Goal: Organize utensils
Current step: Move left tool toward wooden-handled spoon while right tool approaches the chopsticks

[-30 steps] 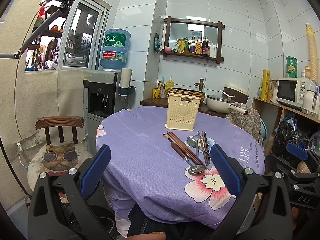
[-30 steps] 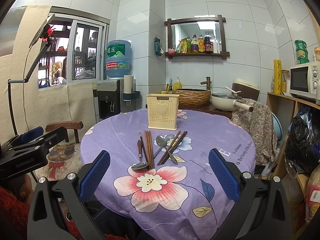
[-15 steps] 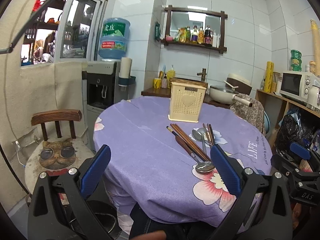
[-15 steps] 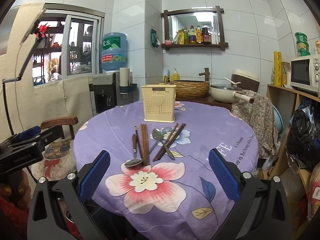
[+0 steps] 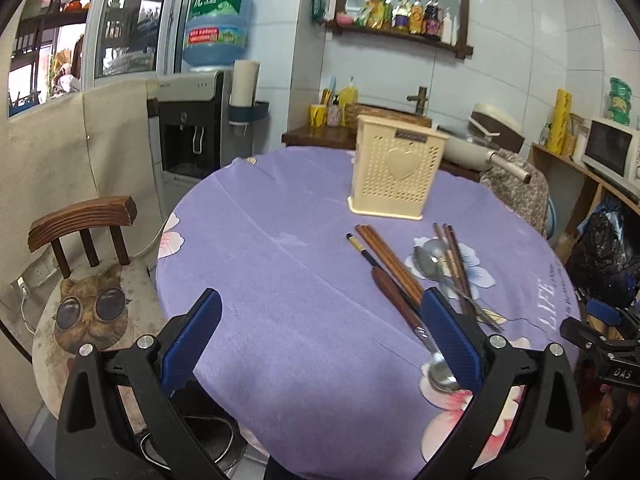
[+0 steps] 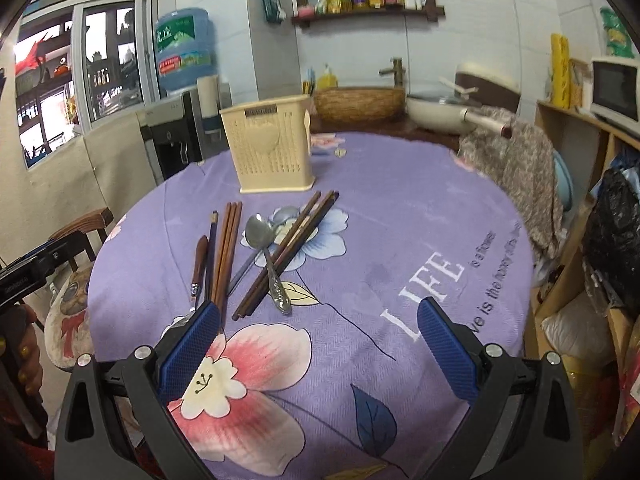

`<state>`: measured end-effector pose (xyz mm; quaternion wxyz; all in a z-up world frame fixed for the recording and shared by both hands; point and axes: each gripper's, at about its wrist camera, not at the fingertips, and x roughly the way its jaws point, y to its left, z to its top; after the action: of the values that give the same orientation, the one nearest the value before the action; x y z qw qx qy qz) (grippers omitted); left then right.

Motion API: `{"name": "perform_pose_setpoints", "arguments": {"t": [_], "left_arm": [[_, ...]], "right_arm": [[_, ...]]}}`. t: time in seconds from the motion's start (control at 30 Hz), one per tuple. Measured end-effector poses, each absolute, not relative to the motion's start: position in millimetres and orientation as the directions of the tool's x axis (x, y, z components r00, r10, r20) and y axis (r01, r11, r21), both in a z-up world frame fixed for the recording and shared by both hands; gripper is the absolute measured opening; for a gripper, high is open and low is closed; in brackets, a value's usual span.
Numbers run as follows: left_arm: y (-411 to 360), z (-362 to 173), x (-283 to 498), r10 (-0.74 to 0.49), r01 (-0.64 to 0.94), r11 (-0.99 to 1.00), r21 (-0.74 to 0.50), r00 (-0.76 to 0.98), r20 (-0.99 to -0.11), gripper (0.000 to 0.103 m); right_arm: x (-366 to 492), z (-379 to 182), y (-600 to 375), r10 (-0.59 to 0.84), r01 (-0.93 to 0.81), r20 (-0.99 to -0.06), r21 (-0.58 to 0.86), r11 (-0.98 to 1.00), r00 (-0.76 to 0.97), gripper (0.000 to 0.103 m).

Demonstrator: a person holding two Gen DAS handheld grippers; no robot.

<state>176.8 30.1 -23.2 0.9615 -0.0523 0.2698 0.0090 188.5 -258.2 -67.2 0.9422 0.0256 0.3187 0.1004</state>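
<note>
A cream perforated utensil holder (image 5: 394,172) (image 6: 272,152) stands upright at the far side of the round table. In front of it lie brown chopsticks (image 5: 390,262) (image 6: 228,248), a wooden-handled spoon (image 5: 404,308) (image 6: 199,260), a metal spoon (image 6: 266,248) (image 5: 430,264) and a second chopstick bundle (image 6: 288,248) (image 5: 454,260). My left gripper (image 5: 320,336) is open and empty above the near left of the table. My right gripper (image 6: 316,344) is open and empty just short of the utensils.
The table has a purple floral cloth (image 6: 400,240). A wooden chair with a cat cushion (image 5: 86,300) stands at the left. A water dispenser (image 5: 192,128), a counter with a pan (image 6: 440,112) and shelves with a microwave (image 5: 612,152) ring the table.
Both grippers have moved forward and down towards the table. The utensils and holder now look larger and nearer. Nothing on the table has moved.
</note>
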Motion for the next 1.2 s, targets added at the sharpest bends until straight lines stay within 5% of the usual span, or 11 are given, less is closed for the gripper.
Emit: {"name": "perform_pose_setpoints", "arguments": {"t": [0.43, 0.7, 1.2], "left_arm": [[34, -40, 270, -0.051, -0.044, 0.991, -0.125, 0.746, -0.664, 0.094], [22, -54, 292, -0.102, -0.017, 0.988, -0.157, 0.687, -0.719, 0.077], [13, -61, 298, -0.115, 0.004, 0.989, -0.15, 0.663, -0.74, 0.074]], "right_arm": [[277, -67, -239, 0.213, -0.209, -0.684, 0.09, 0.974, 0.697, 0.097], [323, -64, -215, 0.276, -0.262, -0.718, 0.134, 0.956, 0.639, 0.078], [382, -84, -230, 0.189, -0.131, -0.775, 0.137, 0.982, 0.604, 0.048]]}}
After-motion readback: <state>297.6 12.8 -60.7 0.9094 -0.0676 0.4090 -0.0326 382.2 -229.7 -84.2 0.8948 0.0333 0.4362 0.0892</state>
